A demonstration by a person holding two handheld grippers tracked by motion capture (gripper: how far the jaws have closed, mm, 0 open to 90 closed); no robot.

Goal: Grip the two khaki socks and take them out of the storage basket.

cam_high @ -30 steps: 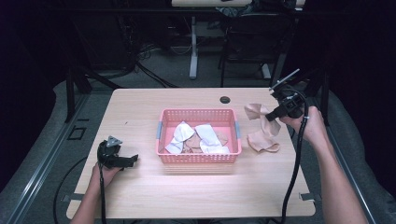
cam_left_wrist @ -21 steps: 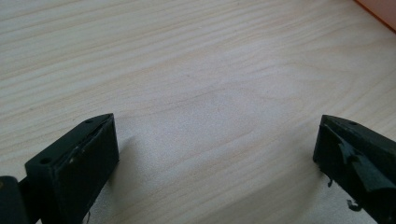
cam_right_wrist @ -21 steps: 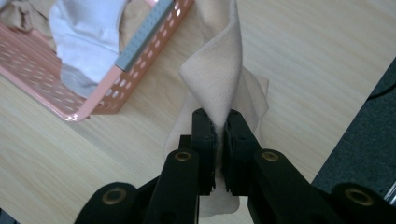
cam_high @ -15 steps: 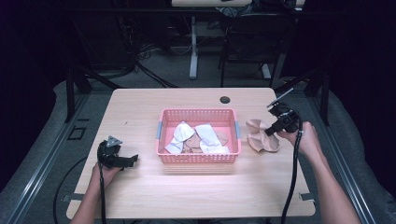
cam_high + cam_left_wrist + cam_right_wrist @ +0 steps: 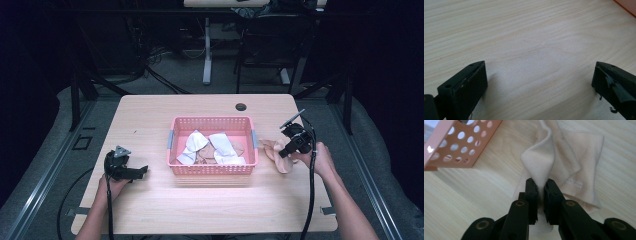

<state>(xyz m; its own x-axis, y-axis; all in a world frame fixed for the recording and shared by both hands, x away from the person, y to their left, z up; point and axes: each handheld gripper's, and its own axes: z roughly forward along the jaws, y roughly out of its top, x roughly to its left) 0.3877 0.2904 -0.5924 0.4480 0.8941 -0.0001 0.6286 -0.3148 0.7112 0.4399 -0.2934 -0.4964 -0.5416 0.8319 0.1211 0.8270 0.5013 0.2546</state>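
A pink perforated basket stands mid-table and holds white cloths and beige pieces. Just right of it a beige sock-like cloth lies on the table. My right gripper is shut on a pinched fold of it. In the right gripper view the jaws of the right gripper clamp the raised fold of the beige cloth, with the basket corner at the upper left. My left gripper rests on the wood left of the basket. The left gripper is open over bare wood.
A black cable hole sits near the table's far edge. Behind the table are desk legs and a dark chair. The basket's edge shows at the top right of the left gripper view. Cables trail from both grippers toward the near edge.
My right gripper has come down and toward the near side with the beige cloth, from hanging above the table to lying on it beside the basket. The left gripper has stayed put.
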